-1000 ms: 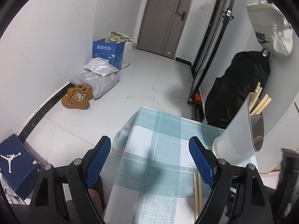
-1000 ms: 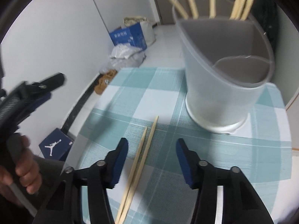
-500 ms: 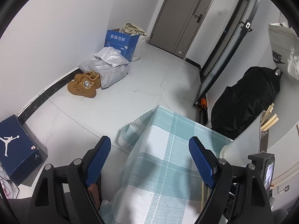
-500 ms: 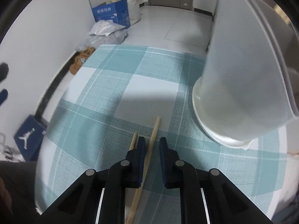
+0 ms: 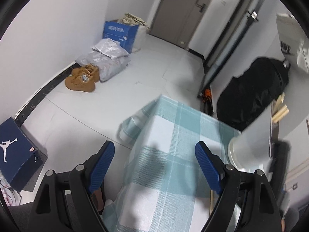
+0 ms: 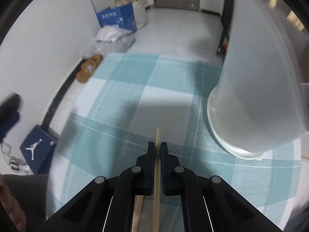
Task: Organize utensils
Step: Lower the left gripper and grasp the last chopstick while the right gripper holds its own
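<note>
A wooden chopstick [image 6: 158,138] lies on the teal checked tablecloth [image 6: 135,89], and my right gripper [image 6: 158,147] is shut on it near its far tip. A second chopstick [image 6: 139,210] lies under that gripper, mostly hidden. The white utensil holder [image 6: 258,96] stands just to the right; in the left wrist view the holder [image 5: 253,145] shows chopstick ends [image 5: 280,112] sticking out. My left gripper [image 5: 154,164] hangs open over the table's left edge, nothing between its blue pads. A chopstick [image 5: 211,203] peeks out beside its right finger.
On the floor lie tan shoes [image 5: 81,79], grey plastic bags [image 5: 104,60], a blue carton [image 5: 119,32] and a dark blue shoe box [image 5: 15,150]. A black bag [image 5: 253,94] leans by the wall behind the table. A person's hand [image 6: 11,208] shows at the lower left.
My right gripper went from open astride both chopsticks to shut on the right-hand one, moving in closer to the table. The left gripper stayed open while its view swung a little.
</note>
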`<state>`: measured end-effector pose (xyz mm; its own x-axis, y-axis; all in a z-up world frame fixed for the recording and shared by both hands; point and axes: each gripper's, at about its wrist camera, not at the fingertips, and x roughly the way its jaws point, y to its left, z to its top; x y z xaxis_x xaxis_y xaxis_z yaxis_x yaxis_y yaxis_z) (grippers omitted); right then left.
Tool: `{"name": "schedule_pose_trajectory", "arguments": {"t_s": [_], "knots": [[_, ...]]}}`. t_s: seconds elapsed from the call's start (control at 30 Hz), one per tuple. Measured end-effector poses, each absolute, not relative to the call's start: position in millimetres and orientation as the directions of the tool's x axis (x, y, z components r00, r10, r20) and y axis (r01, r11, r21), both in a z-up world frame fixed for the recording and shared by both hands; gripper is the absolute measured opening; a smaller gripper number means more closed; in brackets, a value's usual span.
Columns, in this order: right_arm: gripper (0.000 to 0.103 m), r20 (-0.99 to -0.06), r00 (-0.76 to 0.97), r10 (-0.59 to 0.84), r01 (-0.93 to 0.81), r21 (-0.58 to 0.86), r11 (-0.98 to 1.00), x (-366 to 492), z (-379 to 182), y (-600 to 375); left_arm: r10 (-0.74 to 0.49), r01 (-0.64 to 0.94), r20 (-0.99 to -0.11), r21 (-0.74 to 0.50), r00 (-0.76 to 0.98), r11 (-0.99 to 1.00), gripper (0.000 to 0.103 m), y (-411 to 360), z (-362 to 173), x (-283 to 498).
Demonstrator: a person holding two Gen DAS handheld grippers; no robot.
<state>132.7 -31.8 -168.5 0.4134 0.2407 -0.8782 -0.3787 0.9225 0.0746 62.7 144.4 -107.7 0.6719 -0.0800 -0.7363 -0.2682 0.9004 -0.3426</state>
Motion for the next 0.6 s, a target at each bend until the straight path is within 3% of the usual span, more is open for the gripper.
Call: {"name": "schedule_pose_trajectory", "arguments": {"t_s": [0.3,0.6], "knots": [[0.004,-0.756,0.488,0.435,-0.381,0.263,0.886,100.7,-107.7,-93.3,-0.253,-0.13,-0.793,-0.382,0.554,0.915,0.082,107.1,-125.7,74.7],[0.004,-0.645,0.544,0.538,-0.27,0.472,0.839,95.1,-88.1,-161.6,-0.274,-0.029,-0.85,-0.321,0.449,0.947,0.082,54.9,-137.0,77.9]]}}
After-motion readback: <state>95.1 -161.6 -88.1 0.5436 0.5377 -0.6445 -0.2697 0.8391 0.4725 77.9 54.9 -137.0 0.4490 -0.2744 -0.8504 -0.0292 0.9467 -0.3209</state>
